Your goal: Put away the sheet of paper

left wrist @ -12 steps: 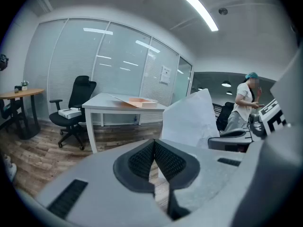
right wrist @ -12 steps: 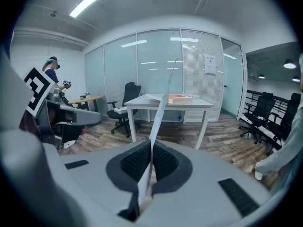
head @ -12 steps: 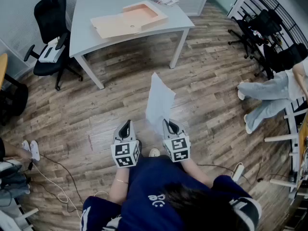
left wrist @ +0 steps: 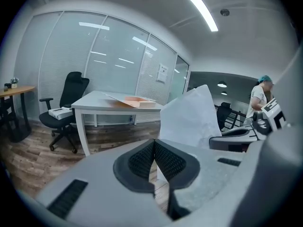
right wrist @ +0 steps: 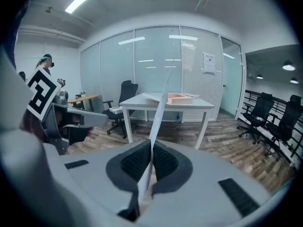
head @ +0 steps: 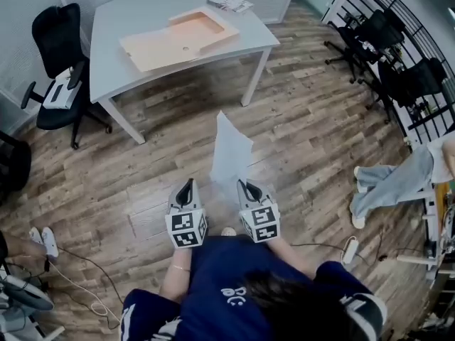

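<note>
White sheet of paper [head: 231,155] — upright — in right claw [head: 246,185]; left claw [head: 187,184] shut

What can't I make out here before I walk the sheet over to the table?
- Print on the sheet of paper: washed out in the head view, edge-on in the right gripper view.
- Contents of the open box on the table: too small in the head view, side-on in both gripper views.
- White item on the office chair: too small everywhere.
</note>
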{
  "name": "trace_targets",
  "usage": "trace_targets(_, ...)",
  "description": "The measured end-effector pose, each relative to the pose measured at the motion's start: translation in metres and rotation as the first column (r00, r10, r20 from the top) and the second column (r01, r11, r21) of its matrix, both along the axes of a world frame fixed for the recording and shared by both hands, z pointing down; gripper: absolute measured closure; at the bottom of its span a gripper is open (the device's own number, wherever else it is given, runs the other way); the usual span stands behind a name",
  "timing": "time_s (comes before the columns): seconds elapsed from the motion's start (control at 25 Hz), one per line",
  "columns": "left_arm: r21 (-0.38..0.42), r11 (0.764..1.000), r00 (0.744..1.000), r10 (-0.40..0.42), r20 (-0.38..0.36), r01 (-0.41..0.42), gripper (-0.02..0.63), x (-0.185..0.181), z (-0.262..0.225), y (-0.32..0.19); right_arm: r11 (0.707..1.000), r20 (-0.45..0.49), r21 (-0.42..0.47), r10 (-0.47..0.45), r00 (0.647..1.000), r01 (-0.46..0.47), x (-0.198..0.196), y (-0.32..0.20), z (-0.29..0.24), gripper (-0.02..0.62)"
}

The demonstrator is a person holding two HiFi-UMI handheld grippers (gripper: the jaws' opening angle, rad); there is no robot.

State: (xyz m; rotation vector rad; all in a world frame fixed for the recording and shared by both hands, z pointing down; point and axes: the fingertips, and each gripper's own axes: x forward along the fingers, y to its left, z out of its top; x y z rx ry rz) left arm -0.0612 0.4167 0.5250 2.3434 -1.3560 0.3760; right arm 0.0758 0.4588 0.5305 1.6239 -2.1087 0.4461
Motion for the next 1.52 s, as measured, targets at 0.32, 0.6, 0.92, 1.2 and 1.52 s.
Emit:
trace_targets(0.32,0.003,0.999,0.999,0.035,-0.019,-0.035,0.603,-0.027,-0.001,-0.076,0.998,-0.049,0.036,0.053,0.997,-0.052,-0.019,-0.072,-0.011,0.588)
trace_targets(0.6,0.031,0.995,0.996,0.091,-0.015,-0.091,0.603,-0.045,-0.004,-0.121,0.994,-0.071,0.061,0.093,0.993,-0.089,-0.04,-0.113,-0.01,0.588)
trace_targets(0.92,0.016,0.997,0.997,0.079,-0.009,-0.079,0.603,-0.054,-0.001,-0.148,0.996,-0.097,0.052,0.071,0.993,-0.066,-0.048,-0.144,-0.012,0.588)
trace_targets(1.2,0.019,1.0,1.0,0.013,0.023,-0.014,0.603,-0.049,0.005,-0.189,0.999,-0.08,0.032,-0.003,0.997,0.006,-0.037,-0.199,0.004,0.588)
trace_targets(1.52,0.041,0.997,0.996,-0.067,0.052,0.065,0.603,-0.008,-0.01,-0.27,0.987,-0.078,0.046,-0.15,0.986,0.153,-0.007,-0.292,-0.001,0.588)
